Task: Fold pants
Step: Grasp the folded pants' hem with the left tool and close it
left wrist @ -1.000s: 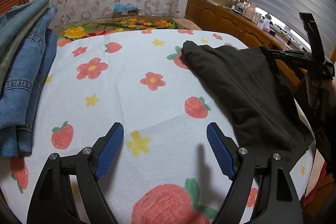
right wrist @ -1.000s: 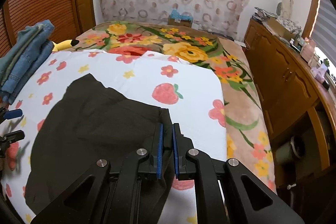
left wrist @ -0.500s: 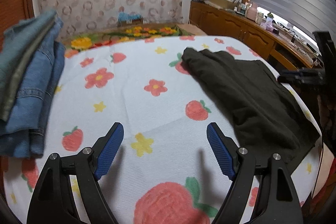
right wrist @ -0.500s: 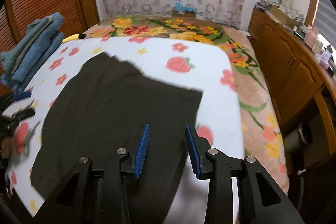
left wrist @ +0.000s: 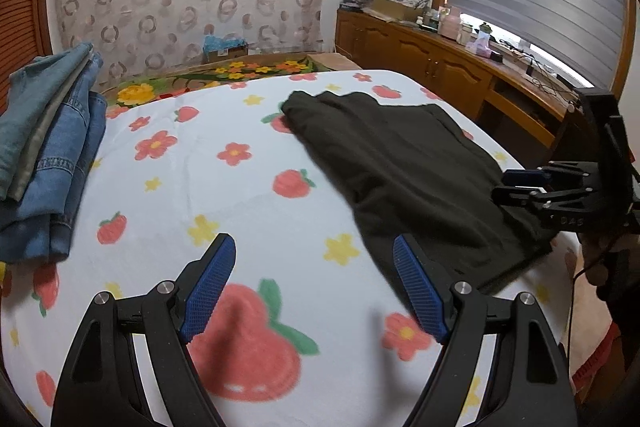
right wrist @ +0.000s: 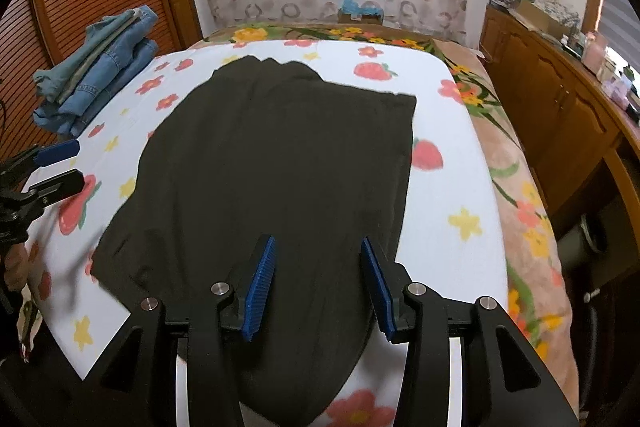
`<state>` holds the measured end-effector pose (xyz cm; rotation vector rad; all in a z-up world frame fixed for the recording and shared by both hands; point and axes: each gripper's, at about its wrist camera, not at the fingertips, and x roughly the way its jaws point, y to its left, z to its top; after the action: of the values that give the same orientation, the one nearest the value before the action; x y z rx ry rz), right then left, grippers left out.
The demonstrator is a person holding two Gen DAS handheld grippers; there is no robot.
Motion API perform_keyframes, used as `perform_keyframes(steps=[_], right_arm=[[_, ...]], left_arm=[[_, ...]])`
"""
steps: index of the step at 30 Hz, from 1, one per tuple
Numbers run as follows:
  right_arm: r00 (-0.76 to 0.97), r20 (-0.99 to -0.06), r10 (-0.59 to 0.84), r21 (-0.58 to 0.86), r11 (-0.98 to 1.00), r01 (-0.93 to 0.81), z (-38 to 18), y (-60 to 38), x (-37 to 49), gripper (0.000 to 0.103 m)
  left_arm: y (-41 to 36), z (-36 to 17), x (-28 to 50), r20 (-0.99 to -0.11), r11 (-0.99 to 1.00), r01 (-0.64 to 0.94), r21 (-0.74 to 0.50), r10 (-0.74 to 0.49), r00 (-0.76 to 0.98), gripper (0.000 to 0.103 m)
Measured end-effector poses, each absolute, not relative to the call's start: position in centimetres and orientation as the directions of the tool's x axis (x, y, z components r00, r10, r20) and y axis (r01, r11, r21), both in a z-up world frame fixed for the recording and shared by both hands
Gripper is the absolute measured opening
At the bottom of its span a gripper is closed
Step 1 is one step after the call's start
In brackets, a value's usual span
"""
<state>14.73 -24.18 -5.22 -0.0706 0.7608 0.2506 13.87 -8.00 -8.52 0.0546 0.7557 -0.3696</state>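
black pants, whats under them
The black pants lie on the strawberry-and-flower blanket, which shows all around them. Whatever lies beneath the cloth itself is covered.

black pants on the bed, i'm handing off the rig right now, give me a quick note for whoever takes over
Left gripper: open, holds nothing, over bare blanket beside the pants.
Right gripper: fingers opening, over the near end of the black pants, no cloth pinched.
Pants lie flat on the blanket, apparently folded lengthwise. Folded jeans pile sits at the far left edge.
Left: likely the crosswise fold, then stack.
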Motion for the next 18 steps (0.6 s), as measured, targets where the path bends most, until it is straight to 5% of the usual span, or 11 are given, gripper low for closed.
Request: perform_keyframes(steps=[8, 18], right_arm=[[0.724, -0.662, 0.195, -0.002, 0.965, -0.261, -6.1, -23.6, 14.1, 0.064], [0.756, -0.63, 0.179, -0.033, 0.966, -0.256, -7.4, -22.3, 13.3, 0.065]], left_arm=[[-8.8, -9.3, 12.0, -0.689, 0.935, 0.346, -0.08, -0.302, 0.659, 0.082], [-9.5, -9.9, 10.2, -0.692, 0.906, 0.407, -0.114, -0.366, 0.622, 0.076]])
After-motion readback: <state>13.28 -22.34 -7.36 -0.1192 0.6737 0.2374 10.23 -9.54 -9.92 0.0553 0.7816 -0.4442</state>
